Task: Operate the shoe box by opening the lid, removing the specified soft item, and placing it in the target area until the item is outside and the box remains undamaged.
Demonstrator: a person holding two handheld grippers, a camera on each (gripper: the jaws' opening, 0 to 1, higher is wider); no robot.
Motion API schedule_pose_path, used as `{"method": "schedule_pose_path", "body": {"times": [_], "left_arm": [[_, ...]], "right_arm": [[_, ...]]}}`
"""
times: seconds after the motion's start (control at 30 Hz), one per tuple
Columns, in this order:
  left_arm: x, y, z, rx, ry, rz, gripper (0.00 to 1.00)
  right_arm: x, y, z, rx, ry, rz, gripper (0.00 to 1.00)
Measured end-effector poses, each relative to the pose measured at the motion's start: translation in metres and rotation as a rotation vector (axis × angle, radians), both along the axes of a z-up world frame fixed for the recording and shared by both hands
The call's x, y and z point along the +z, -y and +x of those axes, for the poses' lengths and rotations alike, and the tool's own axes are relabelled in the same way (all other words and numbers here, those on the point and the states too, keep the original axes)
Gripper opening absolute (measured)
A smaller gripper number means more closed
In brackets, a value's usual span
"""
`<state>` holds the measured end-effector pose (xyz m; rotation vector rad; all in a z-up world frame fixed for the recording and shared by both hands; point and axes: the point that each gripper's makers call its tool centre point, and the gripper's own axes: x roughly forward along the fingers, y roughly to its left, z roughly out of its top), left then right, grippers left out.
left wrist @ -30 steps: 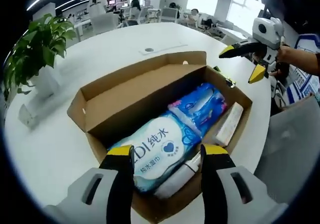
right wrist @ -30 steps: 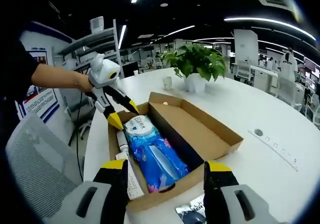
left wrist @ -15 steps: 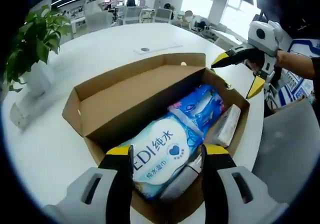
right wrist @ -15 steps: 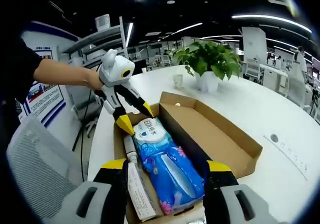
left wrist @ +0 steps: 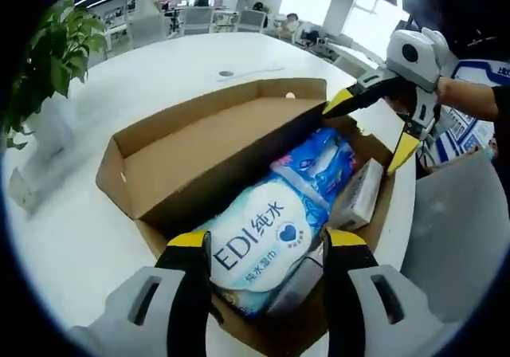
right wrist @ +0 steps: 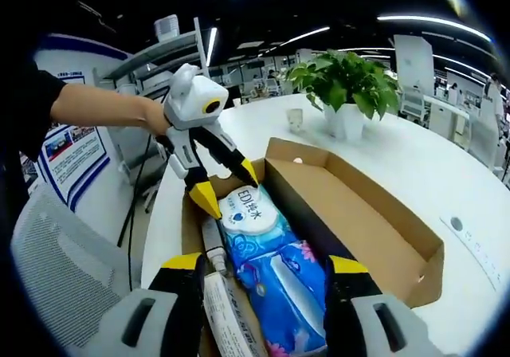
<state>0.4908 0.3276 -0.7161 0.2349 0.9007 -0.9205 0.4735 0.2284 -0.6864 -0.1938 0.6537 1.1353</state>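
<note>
compared with half a second earlier, the left gripper (left wrist: pixel 256 271) has closed in on the near end of the open shoe box (left wrist: pixel 199 154), so that the wet-wipe pack (left wrist: pixel 259 241) now bulges between its parted, released jaws without being clamped, while the right gripper (right wrist: pixel 260 293) has likewise advanced over the opposite end, its jaws also spread apart and holding nothing. the wet-wipe pack is a soft, pale blue and white pouch printed "edi" with chinese characters and a heart emblem; it lies inside the box at the left gripper's end. behind it lies a blue floral packet (left wrist: pixel 320 168), and along the outer wall rest a slim white carton (left wrist: pixel 360 198) and a white tube (right wrist: pixel 213 248). the lid (left wrist: pixel 215 146) stands folded back beside the compartment. the box sits on a white table (left wrist: pixel 72 229), with a potted plant (right wrist: pixel 344 94) near it.
</note>
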Motion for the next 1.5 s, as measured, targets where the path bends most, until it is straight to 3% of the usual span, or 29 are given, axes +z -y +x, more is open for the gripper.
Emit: {"method": "schedule_pose_path", "body": {"times": [0.07, 0.27, 0.4, 0.57, 0.83, 1.0, 1.37, 1.5], "left_arm": [[-0.005, -0.002, -0.001, -0.065, 0.027, 0.072, 0.56], [-0.009, 0.001, -0.001, -0.12, 0.055, 0.112, 0.57], [-0.016, -0.006, 0.0, -0.194, 0.092, 0.193, 0.57], [-0.021, -0.003, 0.0, -0.218, 0.084, 0.196, 0.57], [-0.025, -0.003, -0.001, -0.289, 0.121, 0.245, 0.56], [-0.029, -0.003, -0.001, -0.361, 0.161, 0.313, 0.55], [-0.043, -0.005, 0.007, -0.449, 0.121, 0.36, 0.58], [-0.042, -0.004, 0.005, -0.477, 0.117, 0.347, 0.57]], "right_arm": [[-0.002, -0.004, 0.0, 0.008, -0.003, -0.002, 0.59], [-0.01, -0.017, -0.001, 0.043, 0.006, -0.019, 0.58], [-0.018, -0.025, -0.002, 0.076, 0.024, -0.041, 0.57], [-0.026, -0.032, -0.003, 0.114, 0.05, -0.063, 0.54], [-0.035, -0.047, 0.003, 0.134, 0.066, -0.077, 0.5], [-0.043, -0.055, 0.006, 0.164, 0.086, -0.111, 0.47], [-0.06, -0.069, 0.012, 0.192, 0.07, -0.159, 0.47], [-0.061, -0.07, 0.012, 0.195, 0.066, -0.162, 0.47]]}}
